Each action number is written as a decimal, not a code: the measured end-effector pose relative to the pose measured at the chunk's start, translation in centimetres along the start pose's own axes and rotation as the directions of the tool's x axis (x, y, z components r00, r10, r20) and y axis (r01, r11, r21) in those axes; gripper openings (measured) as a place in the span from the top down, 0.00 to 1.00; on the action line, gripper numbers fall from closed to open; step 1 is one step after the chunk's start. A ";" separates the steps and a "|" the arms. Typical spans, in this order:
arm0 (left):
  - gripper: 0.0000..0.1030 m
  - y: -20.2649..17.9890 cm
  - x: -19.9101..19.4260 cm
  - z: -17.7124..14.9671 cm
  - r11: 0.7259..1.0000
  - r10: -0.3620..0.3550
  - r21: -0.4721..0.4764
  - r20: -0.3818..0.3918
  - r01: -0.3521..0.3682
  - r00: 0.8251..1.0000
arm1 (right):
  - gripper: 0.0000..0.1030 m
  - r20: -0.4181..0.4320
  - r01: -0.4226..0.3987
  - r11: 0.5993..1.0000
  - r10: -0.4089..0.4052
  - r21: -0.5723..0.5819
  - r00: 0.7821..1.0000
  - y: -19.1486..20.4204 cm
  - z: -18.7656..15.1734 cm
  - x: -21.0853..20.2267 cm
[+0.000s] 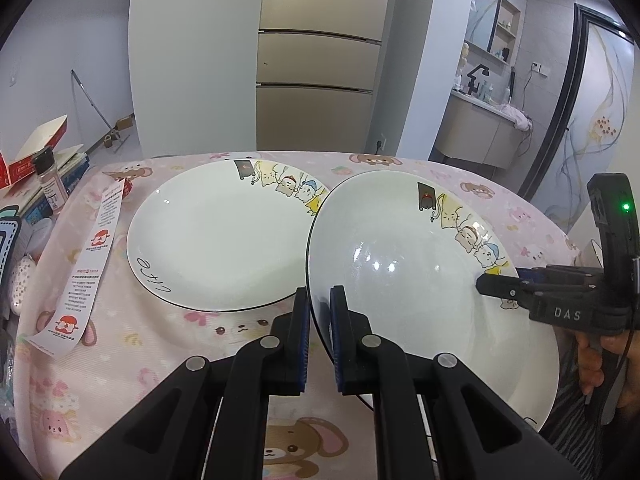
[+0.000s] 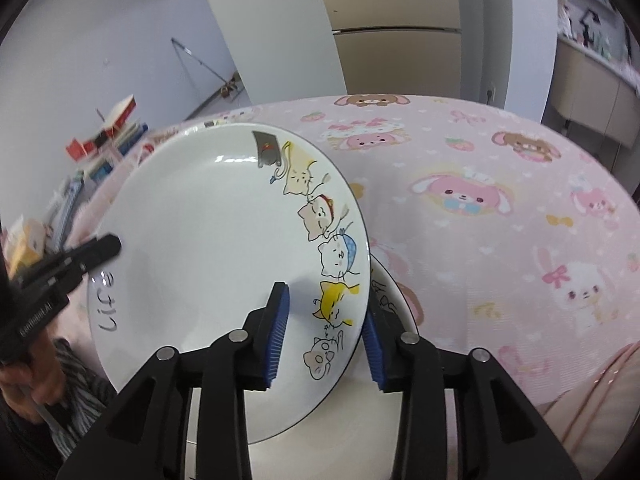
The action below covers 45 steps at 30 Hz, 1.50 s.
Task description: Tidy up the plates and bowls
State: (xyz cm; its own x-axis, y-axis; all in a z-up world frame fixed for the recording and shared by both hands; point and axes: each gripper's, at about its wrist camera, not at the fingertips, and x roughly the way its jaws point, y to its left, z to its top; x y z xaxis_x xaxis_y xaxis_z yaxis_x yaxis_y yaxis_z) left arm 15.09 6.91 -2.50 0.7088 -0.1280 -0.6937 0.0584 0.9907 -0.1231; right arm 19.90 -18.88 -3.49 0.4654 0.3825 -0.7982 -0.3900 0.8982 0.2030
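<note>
Black jaws with blue pads fill the bottom of the left wrist view, where the left gripper [image 1: 319, 312] is clamped on the near rim of a tilted white plate [image 1: 400, 248], one pad on each face of the rim. That plate, printed with cartoon cats along its right edge, occupies the centre right of the frame, its far edge raised and overlapping the right edge of a second cat plate [image 1: 216, 236] lying flat on the pink cartoon tablecloth [image 1: 160, 360] at centre left. At the right edge of the same view, the right gripper [image 1: 486, 285] reaches in with its tip at the tilted plate's right rim, a hand [image 1: 600, 360] holding it below. In the right wrist view the right gripper [image 2: 326, 336] straddles the plate's [image 2: 208, 240] cat-printed rim at lower centre, but its jaws stand parted, with clear gaps between the pads and the plate, so it is not gripping. Behind that rim at lower right, the edge of another white plate [image 2: 394, 300] shows on the cloth. At the left of that frame the left gripper's black tip [image 2: 106, 246] lies on the plate's opposite rim. A long paper label [image 1: 96, 260] lies on the cloth at the left, with a spice shaker [image 1: 50, 182] and stacked books [image 1: 68, 168] beyond it in the upper left.
</note>
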 end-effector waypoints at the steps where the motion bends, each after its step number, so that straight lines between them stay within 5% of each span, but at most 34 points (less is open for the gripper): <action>1: 0.90 0.0 0.0 0.0 1.000 0.001 0.002 0.001 -0.001 1.000 | 0.64 -0.005 0.013 1.000 -0.013 -0.019 1.000 0.2 0.0 0.0; 12: 0.90 -0.8 0.1 -0.2 0.999 0.022 0.045 0.000 -0.022 1.000 | 0.61 -0.014 0.160 0.958 -0.168 -0.236 0.986 2.3 -0.8 -0.5; 18: 0.89 -1.3 0.2 -0.5 0.998 0.013 0.065 -0.006 -0.012 1.000 | 0.50 0.033 0.282 0.900 -0.288 -0.333 0.957 3.8 -1.3 -0.8; 33: 0.87 -2.7 1.3 -1.2 0.993 -0.001 0.122 -0.059 0.008 0.998 | 0.39 0.083 0.386 0.841 -0.385 -0.380 0.919 4.2 -1.6 -1.1; 36: 0.87 -3.0 1.6 -1.4 0.991 -0.009 0.135 -0.076 0.019 0.997 | 0.31 0.089 0.398 0.835 -0.395 -0.381 0.914 4.2 -1.5 -1.1; 41: 0.88 -4.2 1.7 -1.7 0.981 0.012 0.194 -0.075 0.003 0.997 | 0.02 0.087 0.386 0.841 -0.383 -0.378 0.920 4.0 -1.4 -1.0; 45: 0.88 -4.2 1.6 -1.7 0.980 0.026 0.200 -0.069 -0.012 0.997 | 0.01 0.140 0.403 0.850 -0.378 -0.340 0.915 3.9 -1.0 -1.9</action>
State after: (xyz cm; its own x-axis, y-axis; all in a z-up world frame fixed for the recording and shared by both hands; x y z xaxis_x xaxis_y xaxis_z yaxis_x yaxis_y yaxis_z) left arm 14.79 2.42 -4.32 0.6602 -0.1051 -0.7437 0.1893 0.9815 0.0294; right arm 16.69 -16.28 -1.75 0.6847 0.0412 -0.7277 -0.4143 0.8434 -0.3421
